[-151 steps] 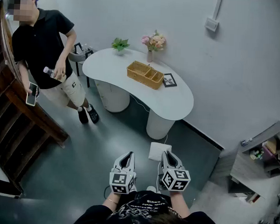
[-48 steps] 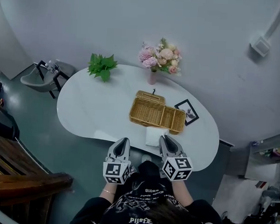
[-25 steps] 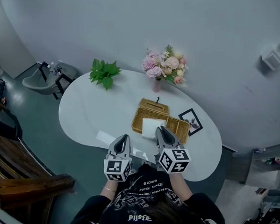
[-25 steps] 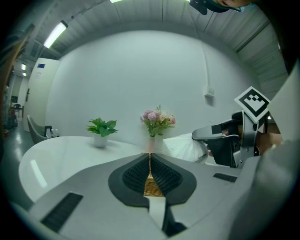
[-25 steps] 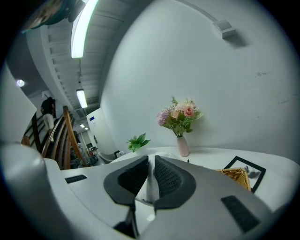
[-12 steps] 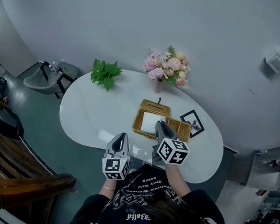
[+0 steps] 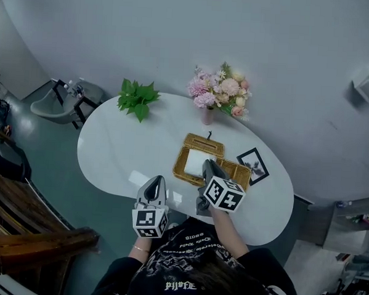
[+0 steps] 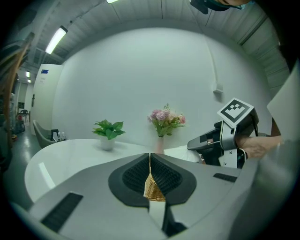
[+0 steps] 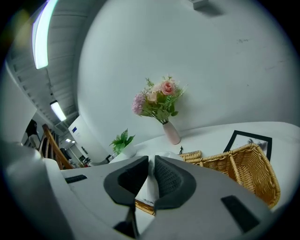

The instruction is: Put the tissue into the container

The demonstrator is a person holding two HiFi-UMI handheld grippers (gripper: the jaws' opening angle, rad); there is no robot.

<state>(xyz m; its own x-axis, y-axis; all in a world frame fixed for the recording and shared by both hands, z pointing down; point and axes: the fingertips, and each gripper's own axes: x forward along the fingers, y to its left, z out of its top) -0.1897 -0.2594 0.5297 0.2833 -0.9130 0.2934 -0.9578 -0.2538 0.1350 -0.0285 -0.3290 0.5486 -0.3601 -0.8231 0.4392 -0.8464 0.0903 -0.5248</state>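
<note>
Right tongs [image 7: 207, 167] tilted down over wicker container [image 7: 235, 171], clamped on tissue [image 7: 194, 162]; left tongs [image 7: 154, 181] pinched together, empty, near counter [image 7: 120, 148] edge.

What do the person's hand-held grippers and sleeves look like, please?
The left hand-held gripper and right hand-held gripper are grey with black ribbed pads; each carries a white cube of black square markers. The person wears a black, printed, short-sleeved T-shirt.

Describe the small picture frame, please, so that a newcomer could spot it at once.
On the white kidney-shaped table, find the wicker basket near the middle. The picture frame lies flat just beside its right-hand end, the only dark-edged flat square there.
</note>
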